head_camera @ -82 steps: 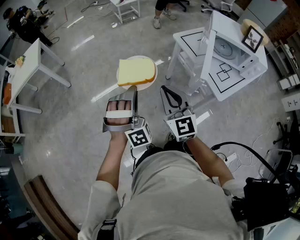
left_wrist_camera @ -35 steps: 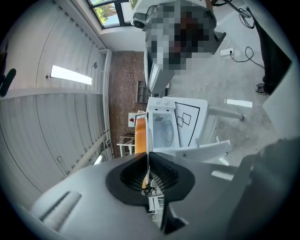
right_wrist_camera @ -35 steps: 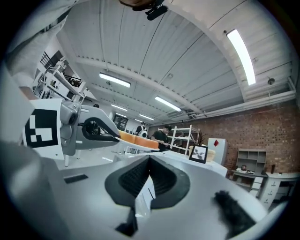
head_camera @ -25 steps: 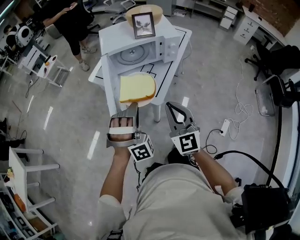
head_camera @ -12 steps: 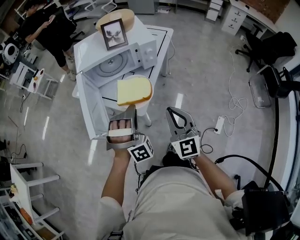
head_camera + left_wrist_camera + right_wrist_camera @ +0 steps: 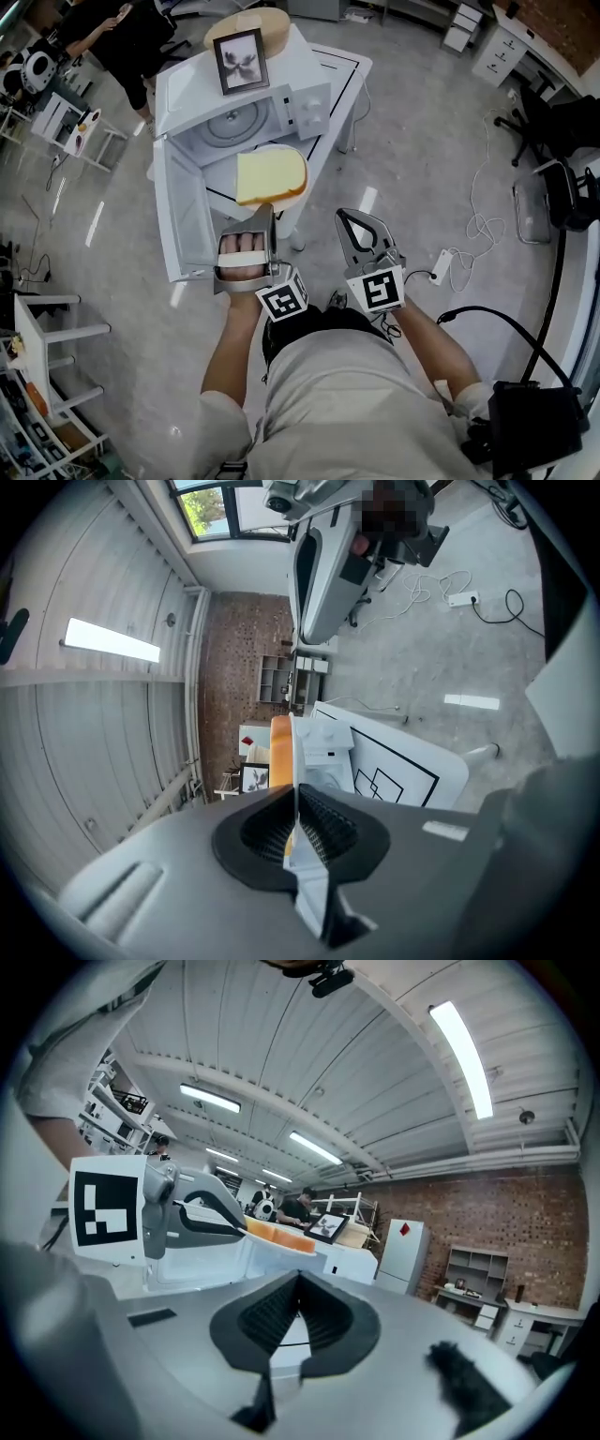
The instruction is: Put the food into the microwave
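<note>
A slice of toast (image 6: 270, 175) lies on a white plate (image 6: 291, 200), and my left gripper (image 6: 269, 214) is shut on the plate's near rim. The plate hangs level just in front of the white microwave's (image 6: 309, 103) open cavity, whose glass turntable (image 6: 223, 122) shows. Its door (image 6: 183, 220) is swung out to the left. The left gripper view has the plate edge-on (image 6: 294, 747) between the jaws, with the toast (image 6: 280, 752) beside it. My right gripper (image 6: 351, 220) is shut on nothing, to the right of the plate. The right gripper view shows the toast (image 6: 281, 1234) held out.
The microwave stands on a white table (image 6: 342, 66) with black square markings. On top of it are a framed picture (image 6: 240, 58) and a round wooden piece (image 6: 267, 23). A person in black (image 6: 103, 28) stands far left near small white tables (image 6: 66, 122). A power strip (image 6: 441, 262) and cables lie on the floor.
Over the last seconds the microwave has come from the far right to straight ahead. The left gripper has kept the plate. Since half a second ago the view has barely shifted.
</note>
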Available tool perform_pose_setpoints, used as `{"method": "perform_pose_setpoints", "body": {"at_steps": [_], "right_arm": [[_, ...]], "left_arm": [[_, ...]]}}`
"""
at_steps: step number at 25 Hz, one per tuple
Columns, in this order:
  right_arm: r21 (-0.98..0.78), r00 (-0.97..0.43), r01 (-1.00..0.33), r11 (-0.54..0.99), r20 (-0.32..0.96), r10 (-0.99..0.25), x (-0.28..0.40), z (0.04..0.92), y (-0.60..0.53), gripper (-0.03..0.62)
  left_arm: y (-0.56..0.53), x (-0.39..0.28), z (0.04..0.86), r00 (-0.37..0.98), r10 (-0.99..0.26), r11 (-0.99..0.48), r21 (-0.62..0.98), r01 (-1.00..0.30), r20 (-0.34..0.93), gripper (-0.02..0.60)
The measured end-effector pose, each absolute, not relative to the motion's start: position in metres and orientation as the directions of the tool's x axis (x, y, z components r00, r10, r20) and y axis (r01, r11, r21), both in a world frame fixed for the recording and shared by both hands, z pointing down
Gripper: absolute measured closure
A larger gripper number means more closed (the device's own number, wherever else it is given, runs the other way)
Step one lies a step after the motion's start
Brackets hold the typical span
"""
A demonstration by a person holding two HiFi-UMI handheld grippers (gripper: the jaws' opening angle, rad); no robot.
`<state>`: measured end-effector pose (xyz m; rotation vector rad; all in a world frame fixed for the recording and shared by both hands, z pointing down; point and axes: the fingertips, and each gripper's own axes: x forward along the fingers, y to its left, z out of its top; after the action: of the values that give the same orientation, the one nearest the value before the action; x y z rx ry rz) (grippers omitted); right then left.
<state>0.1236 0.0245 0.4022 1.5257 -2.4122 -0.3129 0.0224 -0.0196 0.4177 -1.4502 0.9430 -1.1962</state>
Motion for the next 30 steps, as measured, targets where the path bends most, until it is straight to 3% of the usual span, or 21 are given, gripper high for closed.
{"method": "perform_pose_setpoints", "body": {"at_steps": [10,30], "right_arm": [[0.288,-0.454,-0.83,0.478,0.151,-0.878,0.101,0.423,-0.027,0.583],[0.278,-0.494,-0.78,0.561,0.276,-0.824,0.083,0.461,-0.12,0.583]], "left_arm": [[-0.062,0.02,0.432,0.188,-0.964,-0.18,-0.983,0.048,0.185,0.554],[-0.137,0.012,0.455,0.141,-0.96,-0.253,-0.964,-0.078,0.241,0.558]]}}
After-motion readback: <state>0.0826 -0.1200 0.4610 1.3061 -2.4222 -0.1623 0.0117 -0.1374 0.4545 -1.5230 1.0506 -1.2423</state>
